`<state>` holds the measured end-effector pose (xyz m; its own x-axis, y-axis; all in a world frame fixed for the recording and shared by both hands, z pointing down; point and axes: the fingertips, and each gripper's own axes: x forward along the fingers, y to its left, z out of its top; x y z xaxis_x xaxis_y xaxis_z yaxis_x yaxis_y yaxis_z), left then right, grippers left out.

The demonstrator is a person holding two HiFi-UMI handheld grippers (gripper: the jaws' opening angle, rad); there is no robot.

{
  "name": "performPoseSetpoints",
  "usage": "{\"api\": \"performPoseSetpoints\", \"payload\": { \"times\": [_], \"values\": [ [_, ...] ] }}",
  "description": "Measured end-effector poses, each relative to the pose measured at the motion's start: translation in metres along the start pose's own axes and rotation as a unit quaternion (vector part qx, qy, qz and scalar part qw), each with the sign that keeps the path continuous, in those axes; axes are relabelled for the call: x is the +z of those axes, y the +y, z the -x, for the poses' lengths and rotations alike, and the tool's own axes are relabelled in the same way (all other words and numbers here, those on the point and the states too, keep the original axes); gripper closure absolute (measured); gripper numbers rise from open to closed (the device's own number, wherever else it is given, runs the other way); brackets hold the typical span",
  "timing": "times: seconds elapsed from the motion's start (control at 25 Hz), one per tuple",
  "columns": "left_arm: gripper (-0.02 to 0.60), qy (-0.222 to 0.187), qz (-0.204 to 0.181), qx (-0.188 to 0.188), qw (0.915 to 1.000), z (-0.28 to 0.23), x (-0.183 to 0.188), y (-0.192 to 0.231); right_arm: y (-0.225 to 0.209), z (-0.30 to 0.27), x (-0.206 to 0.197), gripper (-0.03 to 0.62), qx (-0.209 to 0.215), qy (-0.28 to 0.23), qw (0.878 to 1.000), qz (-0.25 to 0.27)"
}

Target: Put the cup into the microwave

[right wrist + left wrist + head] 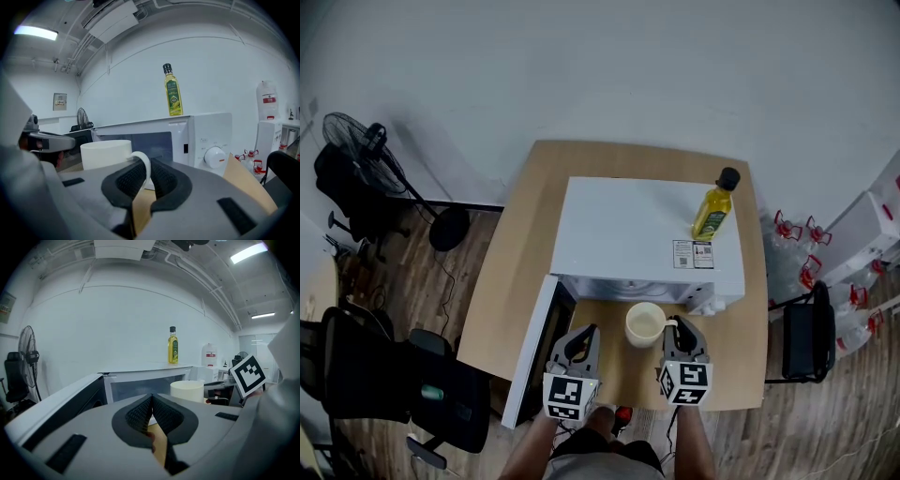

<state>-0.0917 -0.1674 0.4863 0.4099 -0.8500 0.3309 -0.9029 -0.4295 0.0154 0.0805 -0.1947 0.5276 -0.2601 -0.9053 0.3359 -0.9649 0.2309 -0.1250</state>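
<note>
Biggest worry imo: the right gripper (143, 177) is pinched on just the thin handle of the cup (105, 154). The cup could swing or tip and clip the frame of the microwave (647, 230) going in. Cup's just in front of the microwave's opening, not inside yet. Left gripper (151, 411) is closed on nothing, near the microwave's open door (534, 347), and might bump it. Both grippers point at the microwave, side by side, tilted slightly down.
</note>
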Motion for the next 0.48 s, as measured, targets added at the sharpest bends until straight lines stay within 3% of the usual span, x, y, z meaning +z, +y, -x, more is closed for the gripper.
{"api": "performPoseSetpoints", "payload": {
  "times": [0.48],
  "values": [
    [0.558, 0.026, 0.020, 0.000, 0.9995, -0.045, -0.013, 0.016, -0.004, -0.065, -0.012, 0.554, 0.006, 0.012, 1.000, -0.014]
  ]
}}
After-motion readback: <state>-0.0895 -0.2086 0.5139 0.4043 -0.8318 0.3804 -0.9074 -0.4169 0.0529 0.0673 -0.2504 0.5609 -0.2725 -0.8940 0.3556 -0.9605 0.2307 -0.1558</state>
